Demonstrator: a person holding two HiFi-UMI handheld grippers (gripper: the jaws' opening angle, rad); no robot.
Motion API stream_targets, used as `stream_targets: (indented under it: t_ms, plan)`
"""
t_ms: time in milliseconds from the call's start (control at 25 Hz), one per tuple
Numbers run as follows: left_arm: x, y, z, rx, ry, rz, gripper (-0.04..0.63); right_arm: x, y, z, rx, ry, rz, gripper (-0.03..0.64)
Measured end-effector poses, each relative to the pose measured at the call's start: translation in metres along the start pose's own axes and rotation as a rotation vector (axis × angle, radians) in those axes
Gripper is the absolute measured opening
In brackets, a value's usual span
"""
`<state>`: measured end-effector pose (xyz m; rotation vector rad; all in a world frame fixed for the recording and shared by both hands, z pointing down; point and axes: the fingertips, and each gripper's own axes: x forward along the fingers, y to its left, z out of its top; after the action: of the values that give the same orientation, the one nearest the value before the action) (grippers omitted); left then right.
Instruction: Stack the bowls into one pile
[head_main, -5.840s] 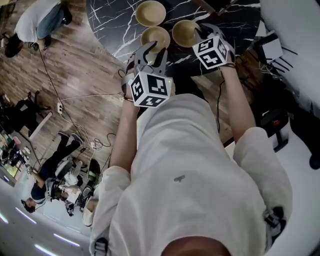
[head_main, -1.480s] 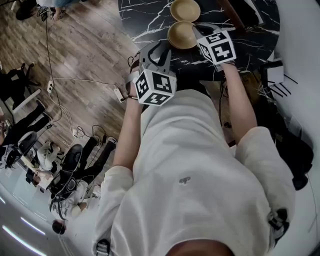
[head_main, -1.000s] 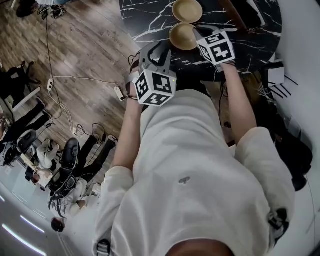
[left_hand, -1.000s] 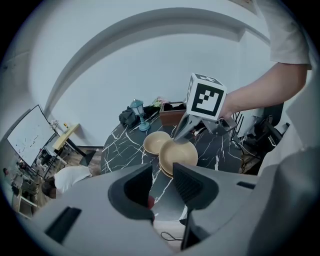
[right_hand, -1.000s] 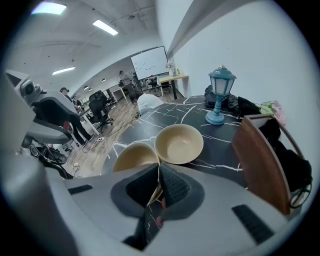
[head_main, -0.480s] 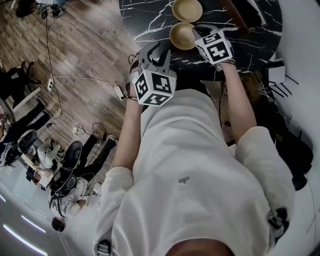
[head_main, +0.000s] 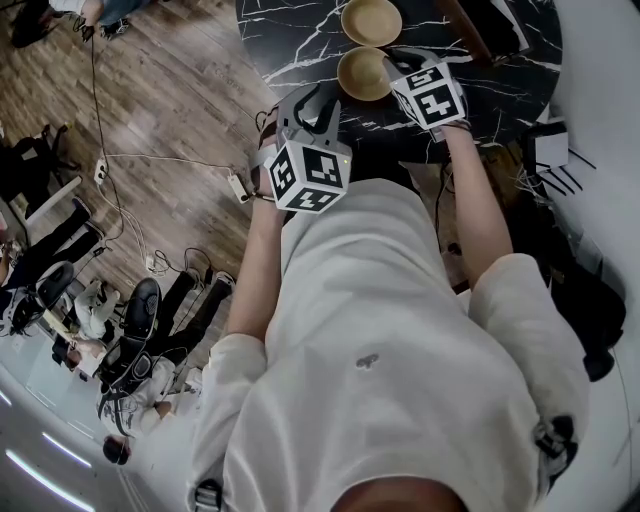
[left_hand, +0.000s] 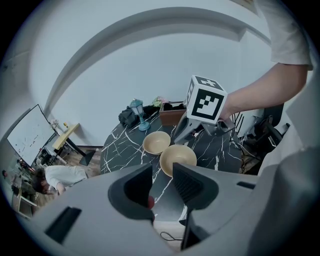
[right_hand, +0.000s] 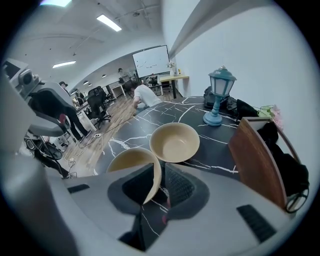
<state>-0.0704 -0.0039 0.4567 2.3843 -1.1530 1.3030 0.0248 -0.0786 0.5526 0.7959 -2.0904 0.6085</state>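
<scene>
Tan near bowl (head_main: 363, 73) sits beside far bowl (head_main: 371, 20).

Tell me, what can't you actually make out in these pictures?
- Near bowl: whether another sits nested under it; its side is too small or covered in every view.
- Right gripper, whose jaws have just been opening with that bowl's rim between them: its marker cube mostly hides them in the head view.
- Wooden box: contents too dark, right gripper view.
- Whiteboard: writing too small, same view.
</scene>
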Motion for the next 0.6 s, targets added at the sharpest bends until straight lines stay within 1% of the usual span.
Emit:
stream_targets:
  t_ms: [600]
  plan:
    - [0.009, 0.001, 0.007, 0.009, 0.015, -0.004, 0.127, 0.0, -0.026, 0.003, 0.027, -0.008, -0.034, 0.074]
